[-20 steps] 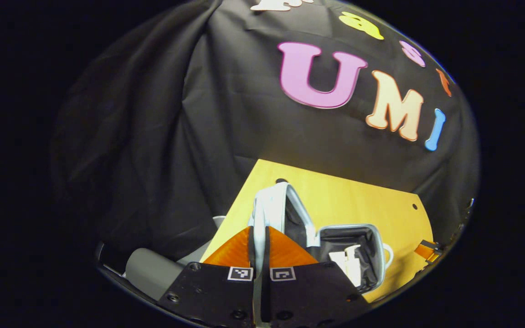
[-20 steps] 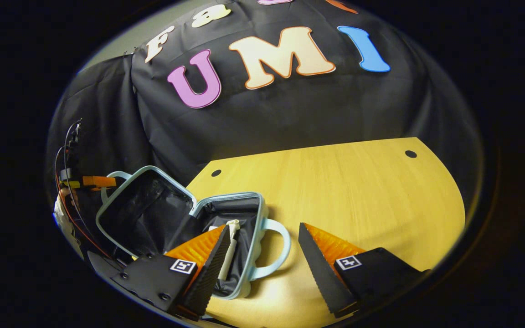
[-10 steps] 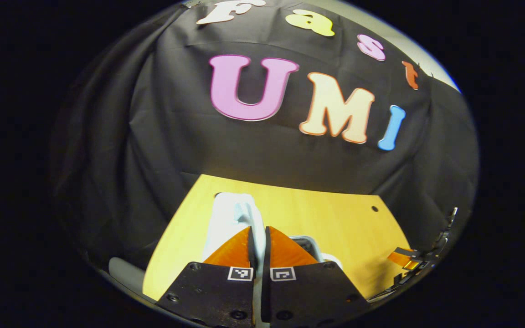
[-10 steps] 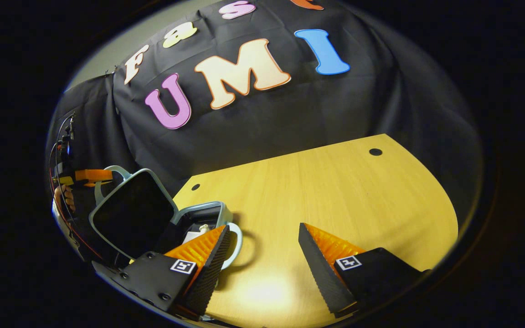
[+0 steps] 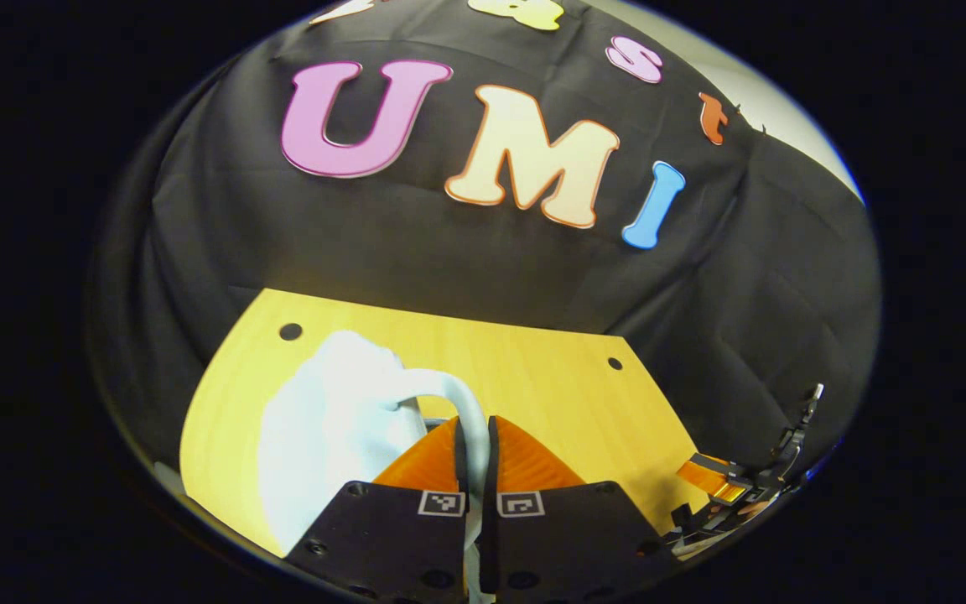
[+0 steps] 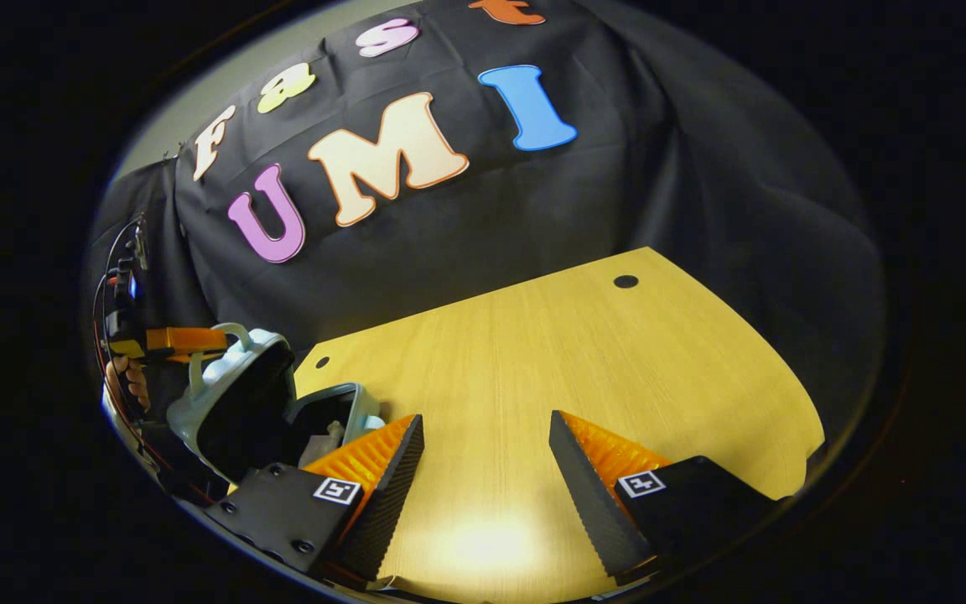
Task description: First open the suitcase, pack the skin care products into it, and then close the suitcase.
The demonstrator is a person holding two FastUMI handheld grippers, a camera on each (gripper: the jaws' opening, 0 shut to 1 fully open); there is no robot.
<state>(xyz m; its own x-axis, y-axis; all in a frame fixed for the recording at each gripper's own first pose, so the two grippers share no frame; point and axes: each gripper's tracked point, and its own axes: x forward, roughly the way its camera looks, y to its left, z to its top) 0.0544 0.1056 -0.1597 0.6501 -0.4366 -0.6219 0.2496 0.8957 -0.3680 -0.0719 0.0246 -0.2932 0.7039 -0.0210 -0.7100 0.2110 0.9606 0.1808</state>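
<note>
- 2 fingers of the left gripper are pressed against the pale blue handle of the suitcase lid, which is pinched between them, as seen in the left gripper view.
- The suitcase is seen in the right gripper view near the left edge of the wooden table, just beside the small hole at the far left corner.
- The lid is tilted over the base, with a gap left between them; the dark lining and a pale item inside are glimpsed, too small to be identified.
- The fingers of the right gripper are spread wide apart above the bare table near its front edge, and nothing is held between them.
- A hand behind the left gripper is partly visible at the far left of the right gripper view.
</note>
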